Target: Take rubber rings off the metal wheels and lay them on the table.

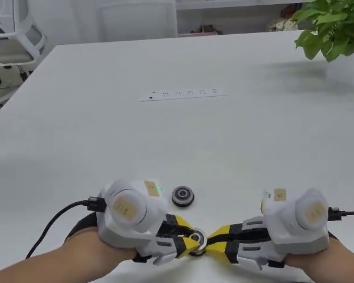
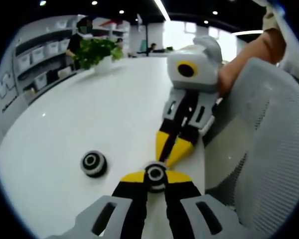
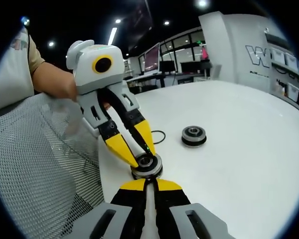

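Left tongs [image 2: 156, 177] clamp metal wheel [image 3: 147, 165], right tongs [image 3: 147, 185] closed against it, wall letter W [image 3: 255, 56]

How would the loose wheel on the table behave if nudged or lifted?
The loose wheel lies flat on the table, so a nudge would likely slide it, not roll it; stood on edge it probably rolls. Its metal hub suggests it is stiff and heavy for its size. The dark rubber ring around it should give grip.
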`<state>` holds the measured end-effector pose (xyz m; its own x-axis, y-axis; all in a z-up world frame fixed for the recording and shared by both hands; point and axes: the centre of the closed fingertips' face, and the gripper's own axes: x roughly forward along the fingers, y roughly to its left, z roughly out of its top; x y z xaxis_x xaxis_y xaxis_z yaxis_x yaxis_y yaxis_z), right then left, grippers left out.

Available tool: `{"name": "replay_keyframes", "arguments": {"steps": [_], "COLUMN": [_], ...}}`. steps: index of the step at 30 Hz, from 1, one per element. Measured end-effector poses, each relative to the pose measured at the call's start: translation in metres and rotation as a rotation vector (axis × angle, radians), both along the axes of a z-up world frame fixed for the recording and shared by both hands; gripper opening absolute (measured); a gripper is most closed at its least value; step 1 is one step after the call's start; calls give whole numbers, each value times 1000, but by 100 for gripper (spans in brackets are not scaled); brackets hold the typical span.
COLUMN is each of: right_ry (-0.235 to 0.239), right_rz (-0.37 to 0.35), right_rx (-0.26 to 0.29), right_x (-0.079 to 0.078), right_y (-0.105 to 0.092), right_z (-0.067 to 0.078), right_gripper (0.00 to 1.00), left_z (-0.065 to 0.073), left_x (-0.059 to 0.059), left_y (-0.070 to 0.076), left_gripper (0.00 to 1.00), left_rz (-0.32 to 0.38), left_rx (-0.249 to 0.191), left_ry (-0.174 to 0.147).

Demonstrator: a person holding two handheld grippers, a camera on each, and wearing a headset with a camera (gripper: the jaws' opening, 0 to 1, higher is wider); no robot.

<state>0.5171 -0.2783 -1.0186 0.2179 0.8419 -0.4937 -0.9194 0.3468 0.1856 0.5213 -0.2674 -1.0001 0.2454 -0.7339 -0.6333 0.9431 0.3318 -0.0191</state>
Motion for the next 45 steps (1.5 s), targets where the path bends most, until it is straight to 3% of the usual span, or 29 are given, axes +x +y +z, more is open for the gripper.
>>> {"name": "replay_keyframes", "arguments": {"steps": [6, 10, 12, 15, 21, 29, 31, 45], "right_ry": [126, 172, 250, 298, 316, 377, 398, 380], "right_rz": [-49, -76, -133, -174, -191, -249, -280, -259], "right_rx": [18, 14, 47, 81, 90, 160, 224, 237], "right_x": [4, 5, 6, 7, 8, 13, 17, 13], "right_y": [-1, 0, 0, -1, -2, -4, -4, -1], "right_z": [-2, -2, -2, -3, -2, 4, 12, 15], "right_gripper": [0, 0, 0, 0, 0, 0, 0, 0], "left_z": [0, -1, -1, -1, -1, -1, -1, -1], "left_x": [0, 1, 2, 2, 2, 3, 3, 4], "left_y": [0, 0, 0, 0, -1, -1, -1, -1], "left_gripper": [13, 13, 13, 13, 13, 12, 12, 12], "left_rz": [3, 5, 5, 6, 6, 13, 16, 23], "left_rx": [4, 8, 10, 17, 21, 22, 23, 32], "left_ry": [-3, -8, -10, -15, -19, -20, -20, -25]}}
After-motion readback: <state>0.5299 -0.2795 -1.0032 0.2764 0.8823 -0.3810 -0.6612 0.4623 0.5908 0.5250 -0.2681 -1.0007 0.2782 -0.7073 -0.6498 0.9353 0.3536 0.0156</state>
